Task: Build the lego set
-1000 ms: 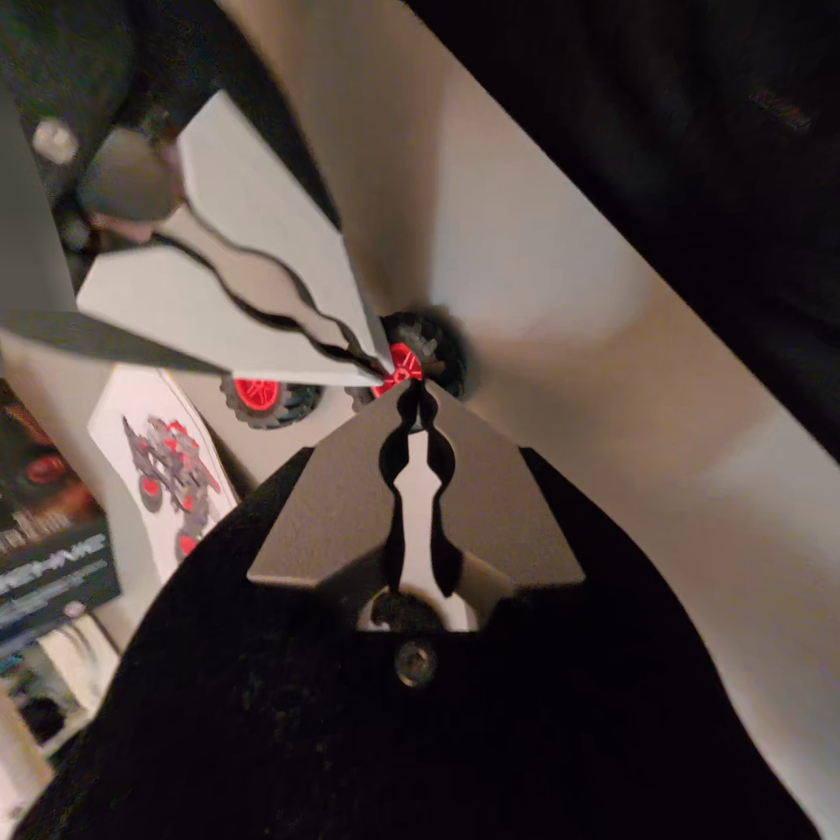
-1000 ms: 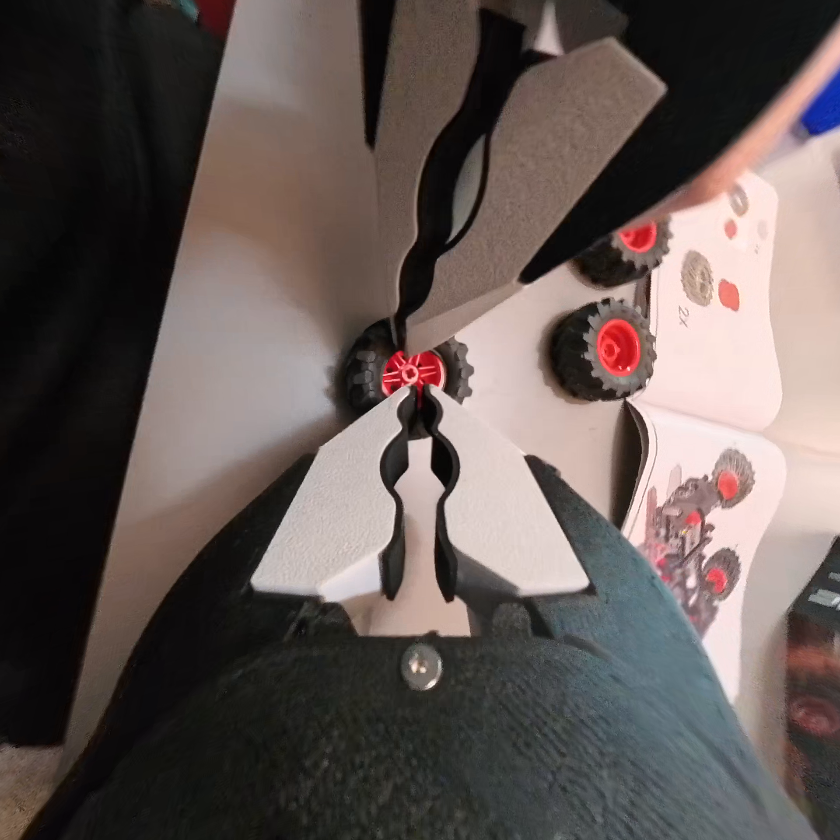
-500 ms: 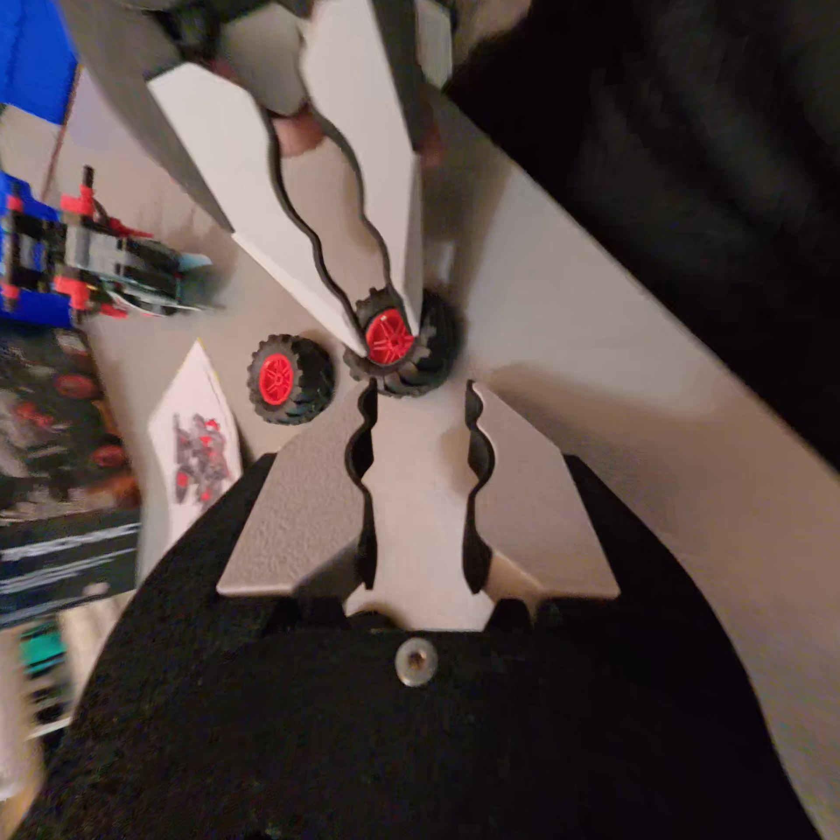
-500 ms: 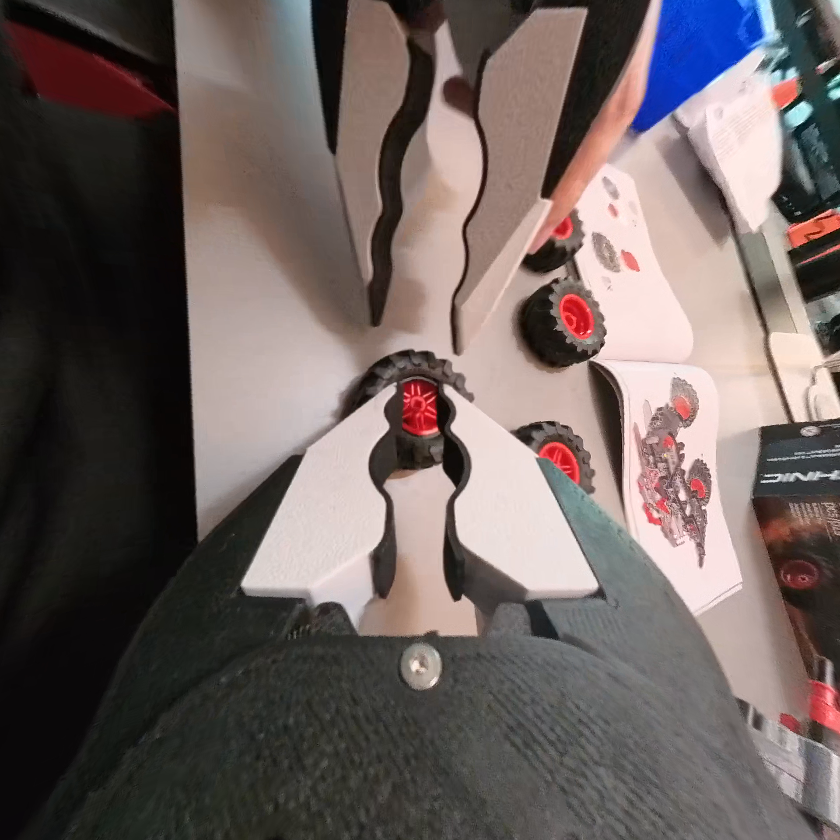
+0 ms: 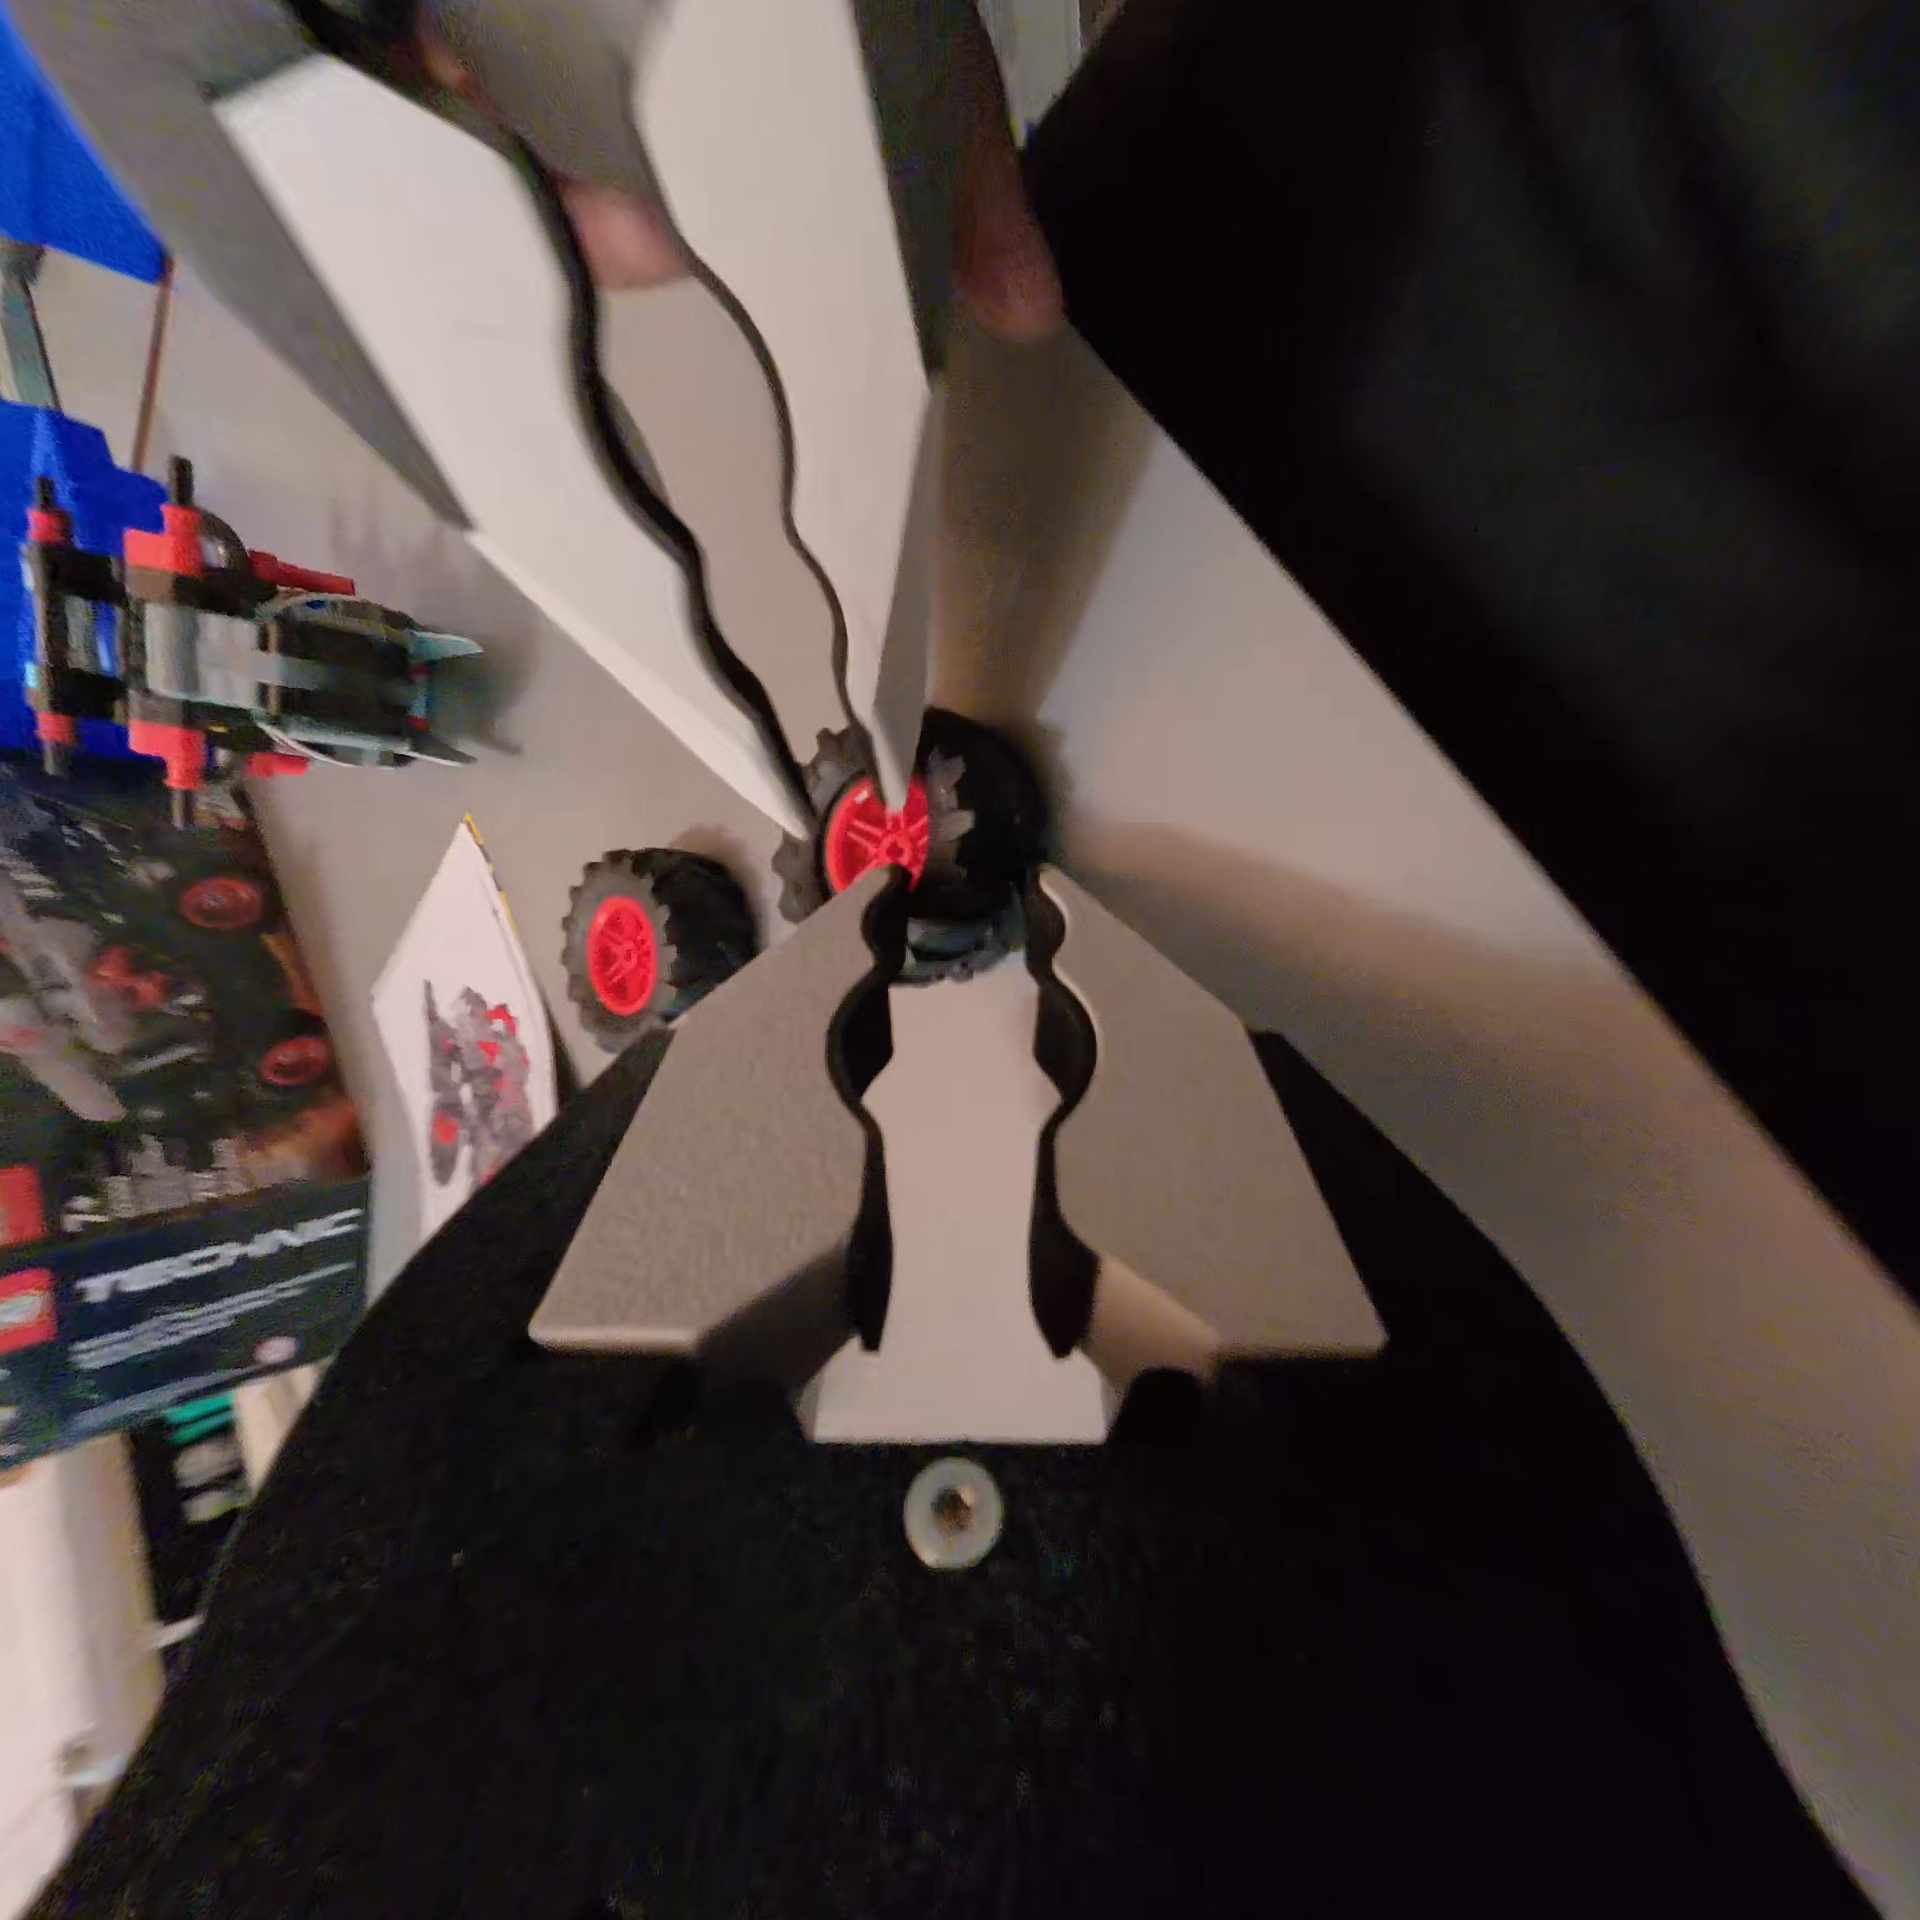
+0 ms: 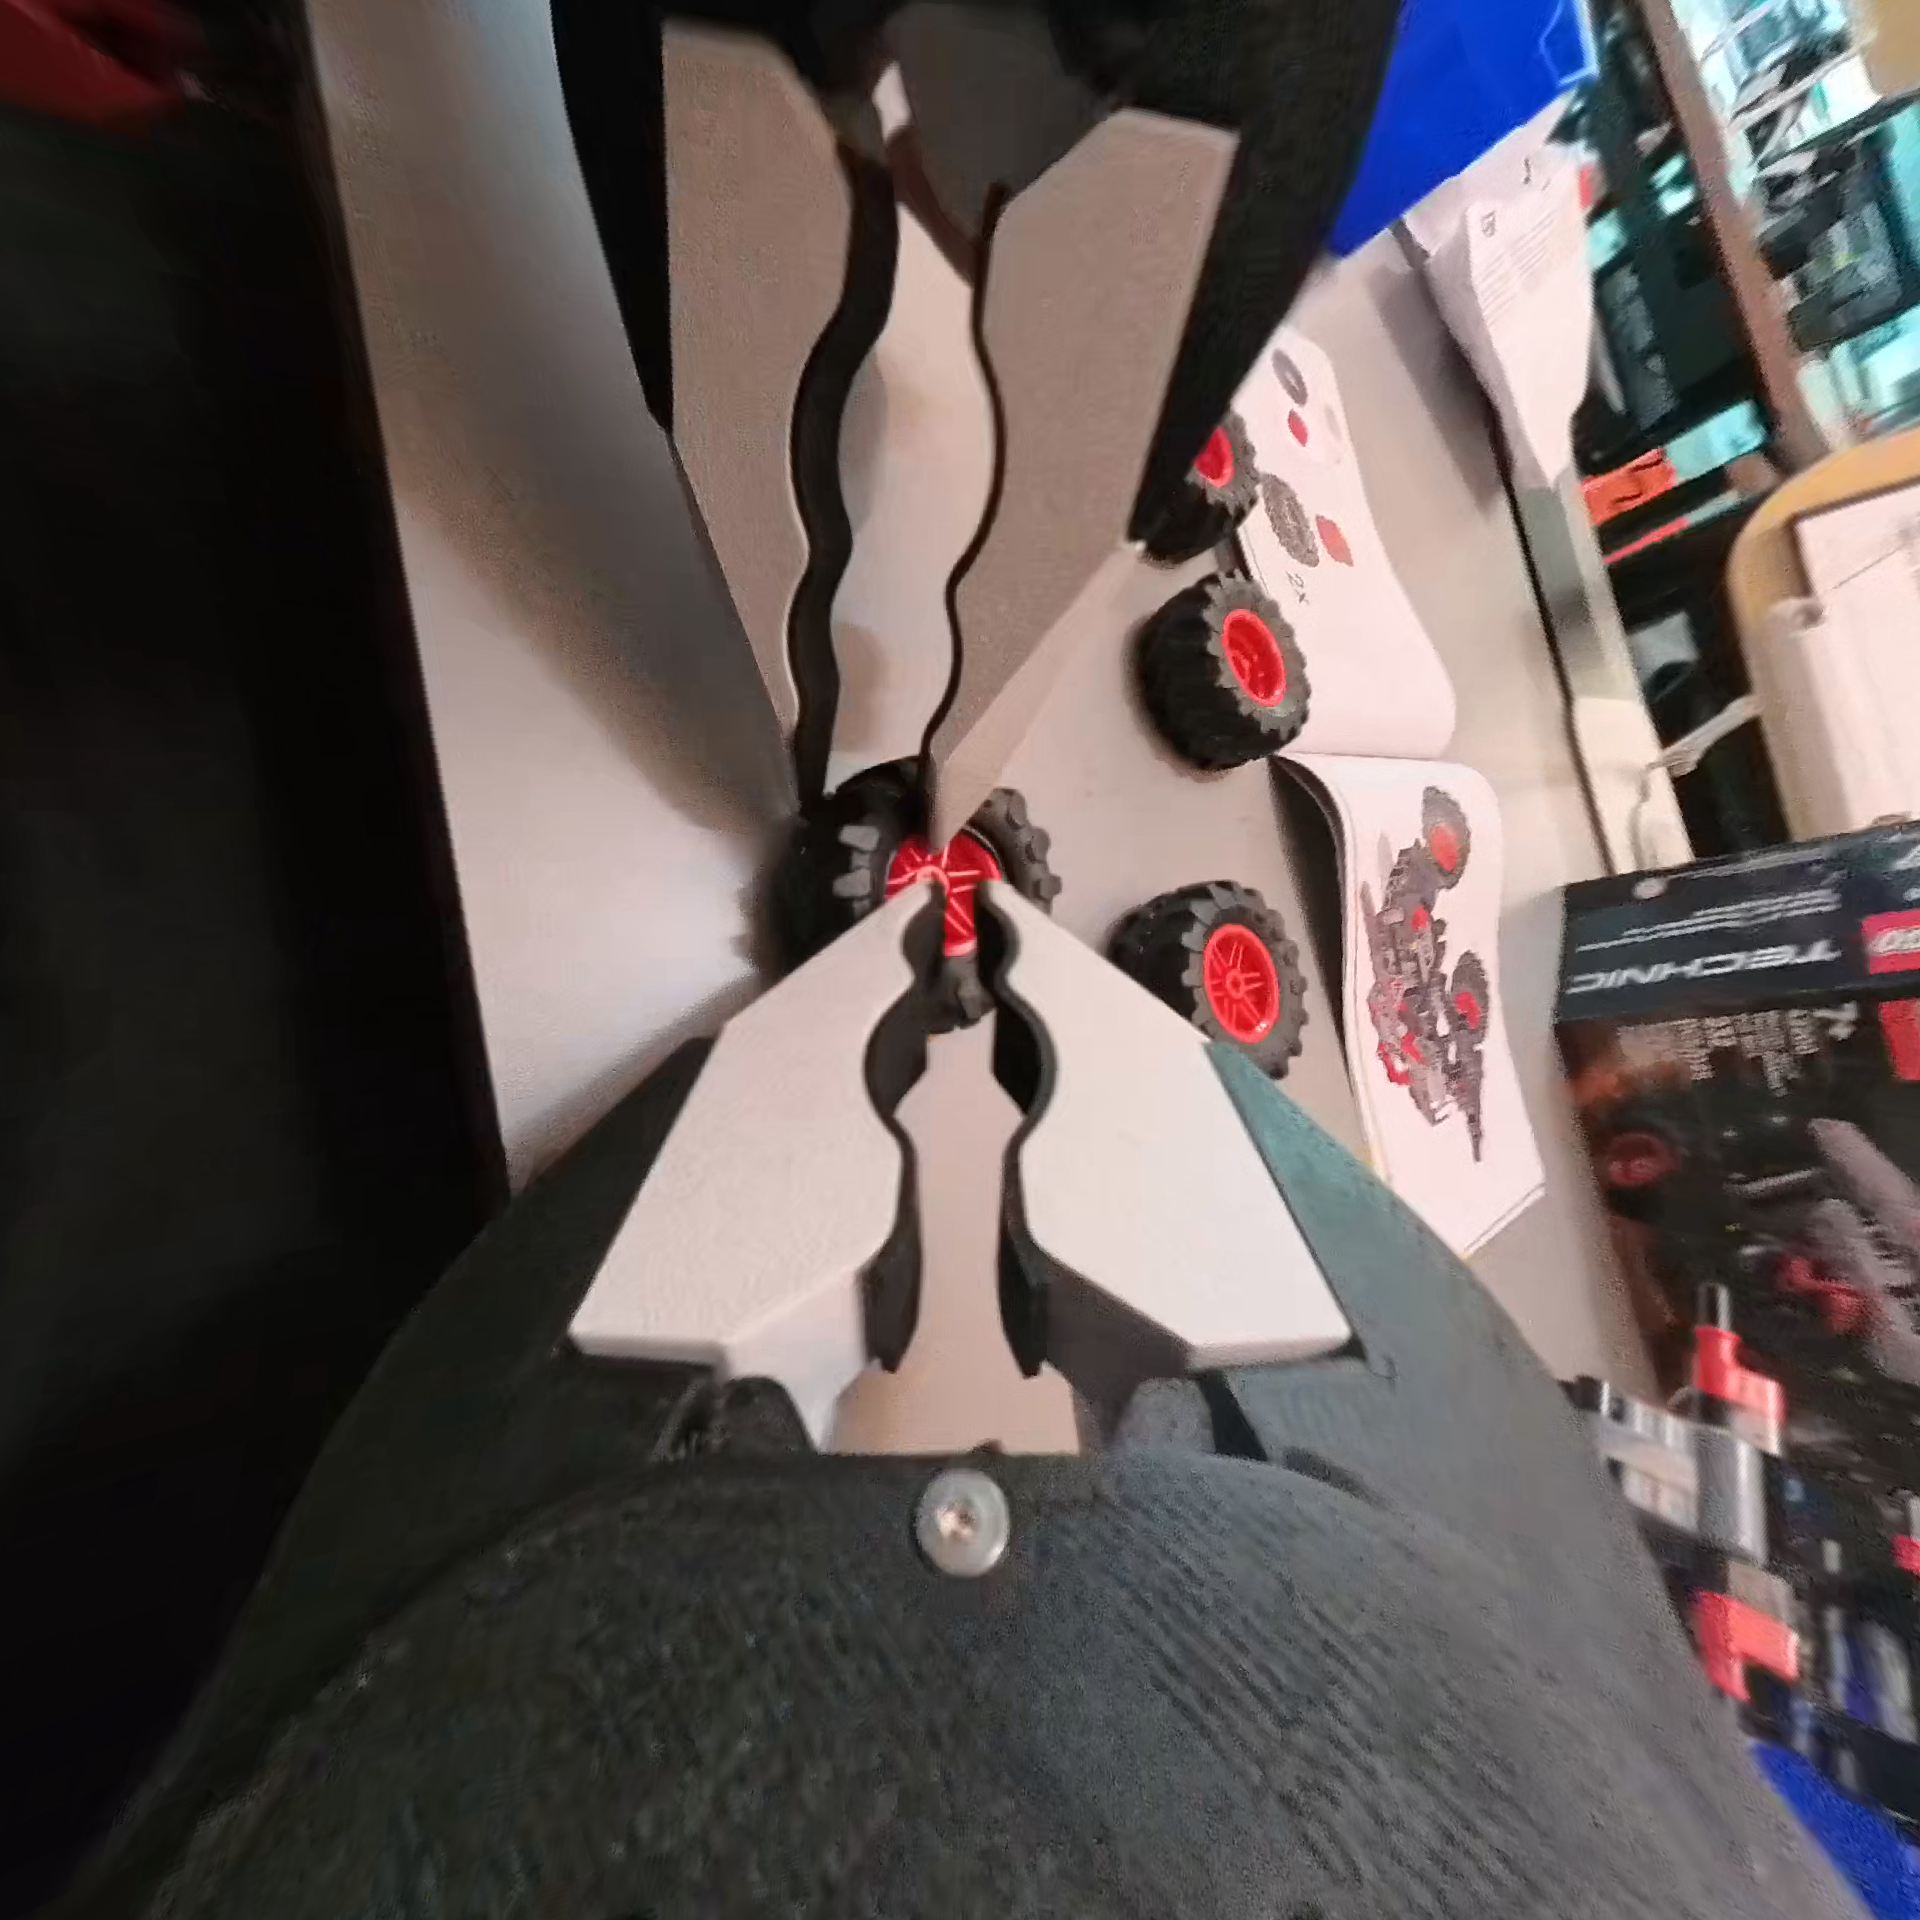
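A wheel, a black knobbly tyre on a red rim (image 5: 883, 831), is held just above the white table (image 5: 1299, 831) between both grippers. My left gripper (image 5: 964, 883) has its grey fingers closed around the tyre's near side. My right gripper (image 6: 951, 899) is shut on the same wheel (image 6: 930, 862) from the opposite side, pinching rim and tyre. Each gripper shows in the other's view, the right one in the left wrist view (image 5: 847, 800) and the left one in the right wrist view (image 6: 871, 805). The fingertips nearly meet at the rim.
Loose wheels lie beside it (image 6: 1231, 961) (image 6: 1226, 665) (image 5: 634, 945). An open instruction booklet (image 6: 1423, 987), the set's box (image 6: 1714, 1039) and a partly built grey, black and red chassis (image 5: 239, 665) lie farther out. A blue bin (image 5: 62, 187) stands behind. A person's dark clothing borders the table edge. The grippers are tip to tip, or close to it.
Half a second ago my left gripper was open and drawn back from the wheel. It has now closed on the tyre again. My right gripper has kept hold of the wheel.
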`<state>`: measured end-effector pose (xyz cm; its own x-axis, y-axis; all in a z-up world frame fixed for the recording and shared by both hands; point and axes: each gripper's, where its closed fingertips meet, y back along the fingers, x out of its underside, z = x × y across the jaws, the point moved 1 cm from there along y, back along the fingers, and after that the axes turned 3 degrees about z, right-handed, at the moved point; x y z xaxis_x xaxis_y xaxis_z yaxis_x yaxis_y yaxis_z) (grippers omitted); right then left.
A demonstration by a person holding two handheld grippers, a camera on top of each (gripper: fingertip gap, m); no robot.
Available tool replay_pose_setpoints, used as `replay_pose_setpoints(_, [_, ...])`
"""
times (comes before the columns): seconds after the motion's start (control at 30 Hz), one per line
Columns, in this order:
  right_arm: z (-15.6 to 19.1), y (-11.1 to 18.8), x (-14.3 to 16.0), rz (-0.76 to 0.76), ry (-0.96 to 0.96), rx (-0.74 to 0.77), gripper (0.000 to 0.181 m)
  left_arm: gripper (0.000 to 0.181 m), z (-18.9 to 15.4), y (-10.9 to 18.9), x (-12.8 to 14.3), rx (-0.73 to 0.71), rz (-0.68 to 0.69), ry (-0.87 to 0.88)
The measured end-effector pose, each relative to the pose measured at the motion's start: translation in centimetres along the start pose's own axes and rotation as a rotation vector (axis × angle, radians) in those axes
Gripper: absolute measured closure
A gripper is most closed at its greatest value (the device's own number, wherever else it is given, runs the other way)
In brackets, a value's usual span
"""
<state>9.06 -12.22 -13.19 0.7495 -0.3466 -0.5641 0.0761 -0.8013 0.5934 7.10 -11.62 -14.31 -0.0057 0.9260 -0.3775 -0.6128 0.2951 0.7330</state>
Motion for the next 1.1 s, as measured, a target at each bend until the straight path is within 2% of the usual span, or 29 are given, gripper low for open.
replay_pose_setpoints(0.1, [0.0,-0.6,-0.1,-0.027,0.073,0.065,0.181,0.164,-0.2,0.0,-0.4,-0.015,-0.003,0.045])
replay_pose_setpoints(0.2, [0.5,-0.2,-0.3,-0.091,0.032,-0.058,0.181,0.163,-0.5,0.4,-0.4,-0.030,-0.007,-0.043])
replay_pose_setpoints(0.27, [0.4,-0.4,-0.2,-0.119,0.022,-0.092,0.181,0.154,-0.2,0.4,0.3,-0.032,0.040,-0.154])
replay_pose_setpoints(0.33, [0.3,-0.6,-0.2,-0.135,0.008,-0.129,0.179,0.152,0.0,0.1,0.5,0.002,0.064,-0.220])
replay_pose_setpoints(0.43, [-0.1,-0.2,0.1,-0.088,-0.025,-0.157,0.173,0.164,-0.2,0.1,0.0,0.111,0.053,-0.251])
replay_pose_setpoints(0.5, [-0.5,0.8,-0.1,-0.079,-0.089,-0.184,0.169,0.165,-0.6,0.2,-0.1,0.182,0.060,-0.238])
replay_pose_setpoints(0.53, [-0.7,1.1,-0.1,-0.072,-0.141,-0.209,0.174,0.166,-0.7,0.2,-0.1,0.200,0.062,-0.236])
replay_pose_setpoints(0.63, [-0.3,0.5,0.4,-0.012,-0.281,-0.292,0.166,0.165,-0.6,0.1,-0.1,0.222,0.052,-0.207])
replay_pose_setpoints(0.67, [-0.3,0.1,0.6,0.008,-0.323,-0.299,0.161,0.165,-0.6,0.1,-0.1,0.224,0.052,-0.194])
replay_pose_setpoints(0.73, [-1.0,-0.2,0.7,0.021,-0.445,-0.301,0.167,0.165,-0.5,0.0,-0.2,0.218,0.059,-0.169])
replay_pose_setpoints(0.77, [-1.4,-0.5,1.2,0.058,-0.507,-0.291,0.165,0.165,-0.5,0.0,-0.2,0.207,0.065,-0.161])
replay_pose_setpoints(0.87, [-1.2,-0.7,1.1,0.077,-0.686,-0.383,0.169,0.165,-0.6,0.0,-0.2,0.165,0.094,-0.123])
replay_pose_setpoints(1.0, [-1.0,-0.8,1.1,0.124,-0.707,-0.410,0.166,0.164,-0.7,-0.1,-0.3,0.116,0.153,-0.035])
replay_pose_setpoints(1.1, [-0.8,-0.4,1.5,0.210,-0.623,-0.384,0.151,0.165,-0.8,-0.1,-0.7,0.104,0.165,0.068])
